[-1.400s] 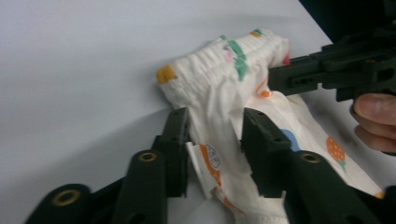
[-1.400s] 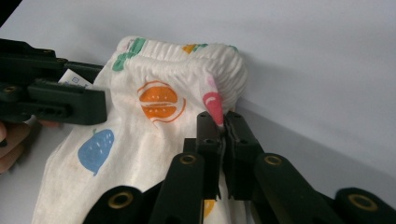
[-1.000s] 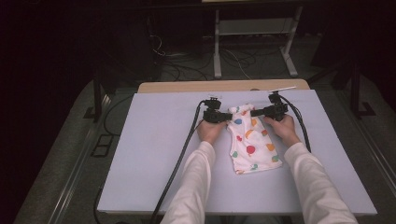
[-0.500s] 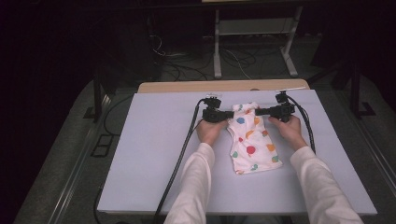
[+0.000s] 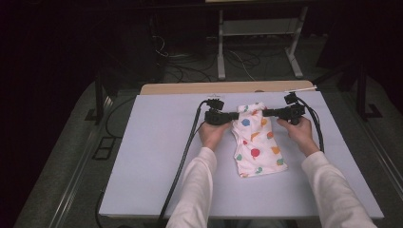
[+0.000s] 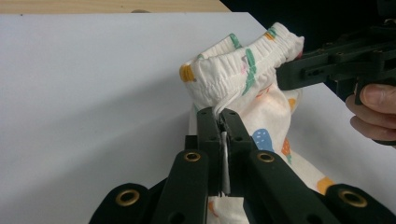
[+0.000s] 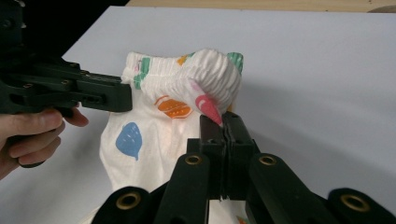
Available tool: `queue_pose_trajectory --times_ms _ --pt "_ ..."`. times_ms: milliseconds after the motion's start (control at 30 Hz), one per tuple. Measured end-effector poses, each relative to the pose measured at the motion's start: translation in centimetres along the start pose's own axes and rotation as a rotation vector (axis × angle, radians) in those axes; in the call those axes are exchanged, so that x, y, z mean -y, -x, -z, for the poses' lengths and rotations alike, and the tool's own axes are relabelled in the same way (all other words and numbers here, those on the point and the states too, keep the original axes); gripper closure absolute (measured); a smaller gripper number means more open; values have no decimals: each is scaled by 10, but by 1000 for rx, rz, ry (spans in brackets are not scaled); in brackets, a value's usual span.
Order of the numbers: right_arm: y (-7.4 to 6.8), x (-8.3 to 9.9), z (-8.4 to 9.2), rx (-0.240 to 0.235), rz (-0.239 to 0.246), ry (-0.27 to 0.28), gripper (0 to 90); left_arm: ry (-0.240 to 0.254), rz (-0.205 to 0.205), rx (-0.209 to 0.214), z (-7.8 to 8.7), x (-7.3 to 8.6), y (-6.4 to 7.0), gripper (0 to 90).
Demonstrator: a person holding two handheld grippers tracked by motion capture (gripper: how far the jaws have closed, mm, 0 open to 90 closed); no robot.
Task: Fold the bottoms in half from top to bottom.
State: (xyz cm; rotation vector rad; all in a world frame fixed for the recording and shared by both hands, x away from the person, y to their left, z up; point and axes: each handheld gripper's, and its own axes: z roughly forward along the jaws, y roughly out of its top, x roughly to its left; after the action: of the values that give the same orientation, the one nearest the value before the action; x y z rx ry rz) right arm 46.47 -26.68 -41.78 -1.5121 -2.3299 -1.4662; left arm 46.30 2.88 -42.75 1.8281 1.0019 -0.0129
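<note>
I have the left gripper (image 5: 234, 115) pinching one side of the elastic waistband of the patterned children's shorts (image 5: 256, 142), and the right gripper (image 5: 266, 113) clamped on the other side, jaws pressed tight on cloth in both gripper views. The waistband end hangs between them above the far half of the white table (image 5: 157, 156), bunched and folded over, so I cannot make out its opening. The leg end lies on the table toward me. The prints are too small to identify from above. My own sleeves are cut off at the bottom edge.
</note>
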Motion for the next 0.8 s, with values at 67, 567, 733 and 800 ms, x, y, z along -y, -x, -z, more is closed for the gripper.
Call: queue_pose_trajectory --times_ms 67,567,733,800 --pt "-1 2 2 3 11 2 874 4 -10 7 3 0 3 875" --pt "-4 17 19 -25 13 43 874 25 -29 85 8 7 22 874" --pt "-5 26 23 -35 1 55 874 26 -24 92 12 9 23 875" --pt "-6 29 23 -40 -5 60 874 25 -23 97 13 11 24 875"
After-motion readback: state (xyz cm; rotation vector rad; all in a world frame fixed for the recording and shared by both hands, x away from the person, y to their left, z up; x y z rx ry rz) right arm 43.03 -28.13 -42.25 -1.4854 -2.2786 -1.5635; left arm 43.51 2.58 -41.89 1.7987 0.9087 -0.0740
